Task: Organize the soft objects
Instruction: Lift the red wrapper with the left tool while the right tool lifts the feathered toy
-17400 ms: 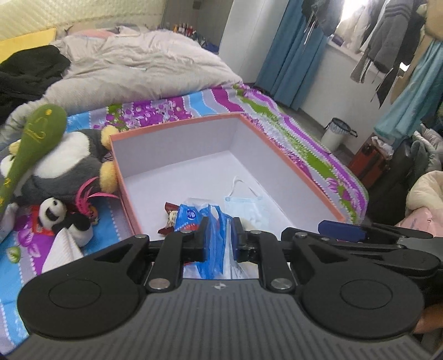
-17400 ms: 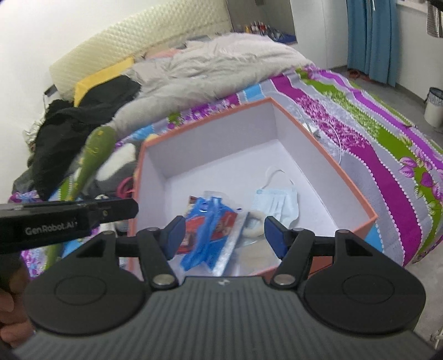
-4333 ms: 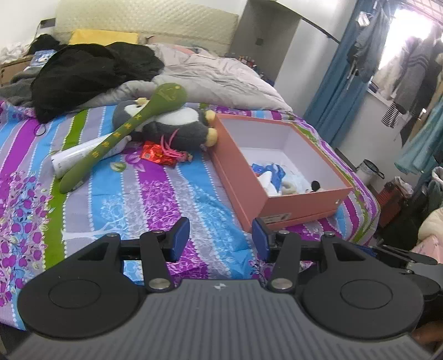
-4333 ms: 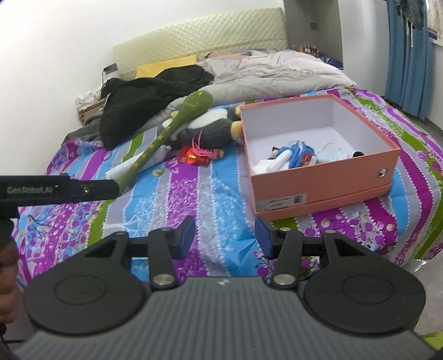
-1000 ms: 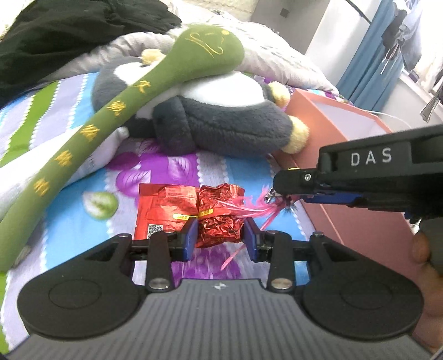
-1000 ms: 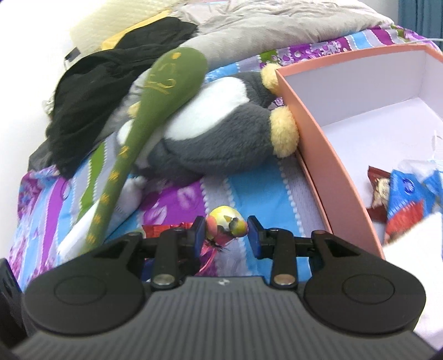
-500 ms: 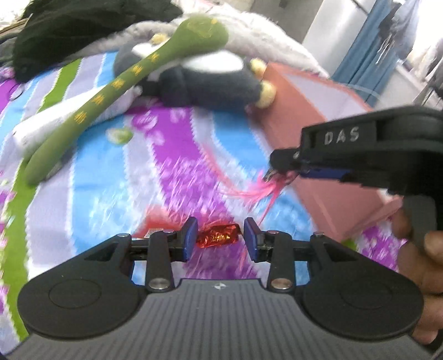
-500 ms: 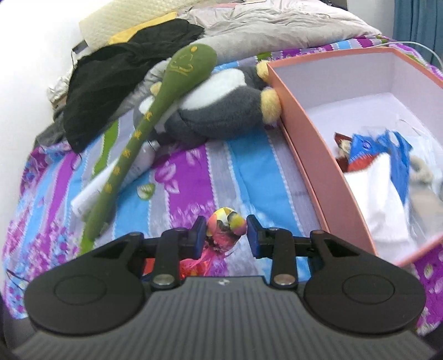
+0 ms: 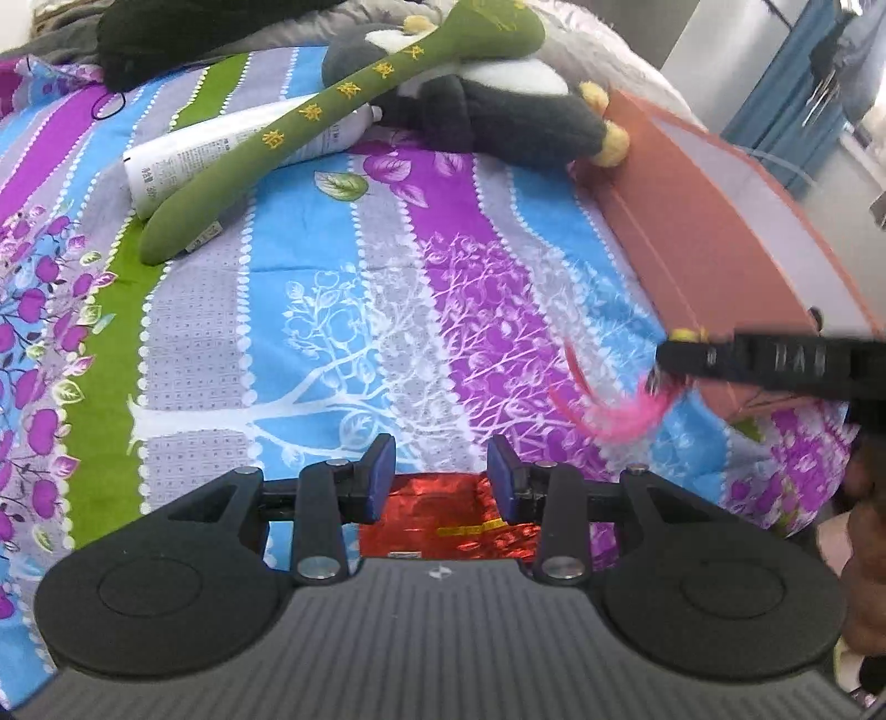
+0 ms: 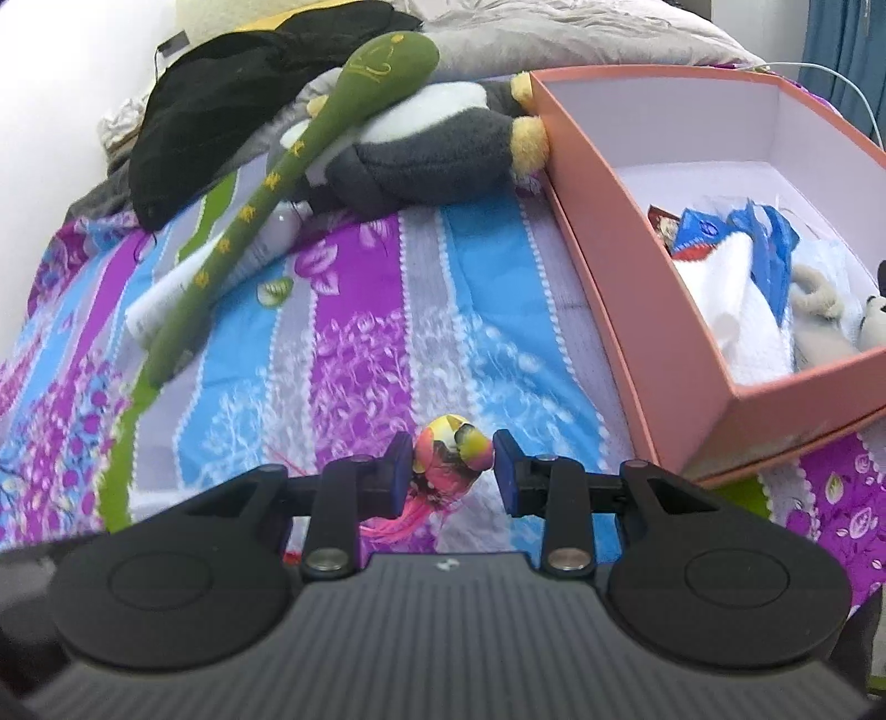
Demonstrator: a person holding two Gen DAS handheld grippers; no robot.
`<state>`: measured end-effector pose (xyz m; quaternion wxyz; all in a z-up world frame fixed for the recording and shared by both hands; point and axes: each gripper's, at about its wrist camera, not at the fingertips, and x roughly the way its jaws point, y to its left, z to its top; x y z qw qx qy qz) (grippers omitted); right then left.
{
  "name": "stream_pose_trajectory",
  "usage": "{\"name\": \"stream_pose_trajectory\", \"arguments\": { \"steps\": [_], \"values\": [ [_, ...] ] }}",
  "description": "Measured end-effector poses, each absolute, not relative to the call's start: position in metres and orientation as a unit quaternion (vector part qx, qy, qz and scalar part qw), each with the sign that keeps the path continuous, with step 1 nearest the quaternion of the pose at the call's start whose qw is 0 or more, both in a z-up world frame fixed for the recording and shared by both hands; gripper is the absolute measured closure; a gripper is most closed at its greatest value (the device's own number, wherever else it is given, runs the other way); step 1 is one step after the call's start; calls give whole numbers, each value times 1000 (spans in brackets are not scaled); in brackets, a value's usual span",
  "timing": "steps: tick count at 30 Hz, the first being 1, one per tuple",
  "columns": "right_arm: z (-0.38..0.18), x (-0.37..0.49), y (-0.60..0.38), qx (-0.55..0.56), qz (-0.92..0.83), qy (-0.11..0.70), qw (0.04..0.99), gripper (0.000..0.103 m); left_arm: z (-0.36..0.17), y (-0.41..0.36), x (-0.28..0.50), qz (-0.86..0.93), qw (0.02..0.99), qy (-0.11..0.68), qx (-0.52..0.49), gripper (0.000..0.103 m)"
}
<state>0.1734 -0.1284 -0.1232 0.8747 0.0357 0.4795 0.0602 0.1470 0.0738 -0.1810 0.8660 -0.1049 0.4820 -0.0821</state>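
My left gripper (image 9: 442,476) has its jaws apart; a red foil packet (image 9: 443,518) lies under and just behind the fingertips, and I cannot tell whether the pads still touch it. My right gripper (image 10: 453,473) is shut on a small yellow-and-pink bird toy (image 10: 451,454) with pink feathers, held above the bedspread left of the orange box (image 10: 620,266). The right gripper also shows in the left wrist view (image 9: 775,365), with pink feathers (image 9: 614,415) trailing from it. A grey-and-white plush (image 10: 421,138) and a long green plush (image 10: 288,166) lie at the back.
The box holds a white cloth (image 10: 736,315), blue packets (image 10: 747,232) and a small plush (image 10: 825,310). A white tube (image 9: 232,152) lies under the green plush. Black clothes (image 10: 232,94) and a grey duvet (image 10: 554,33) lie behind.
My left jaws have opened wider and the red packet now sits lower, behind the fingertips. My right gripper has pulled back toward the box's near corner with the bird toy still in it.
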Motion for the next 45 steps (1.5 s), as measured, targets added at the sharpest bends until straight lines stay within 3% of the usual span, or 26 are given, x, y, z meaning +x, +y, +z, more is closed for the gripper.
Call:
{"name": "stream_pose_trajectory", "arguments": {
  "steps": [4,7,18,22,31,37,45],
  "values": [
    [-128,161,-133,14,73,484,872,68,-180,71,150,-83,864,482,-121,60],
    [-135,152,-135,-5,78,489,869,68,-181,68,151,-89,862,482,-131,50],
    [-147,137,-155,-29,76,505,859,68,-188,46,152,-109,844,510,-122,50],
    [-156,134,-159,-36,81,515,853,68,-196,39,149,-85,839,525,-116,39],
    [-173,137,-163,-28,90,524,846,68,-211,20,148,-51,840,534,-78,41],
    [-169,136,-162,-24,98,522,847,69,-210,18,146,-52,846,527,-61,58],
    [-138,126,-161,-18,103,497,862,69,-180,18,132,-74,862,496,-66,61]
  ]
}}
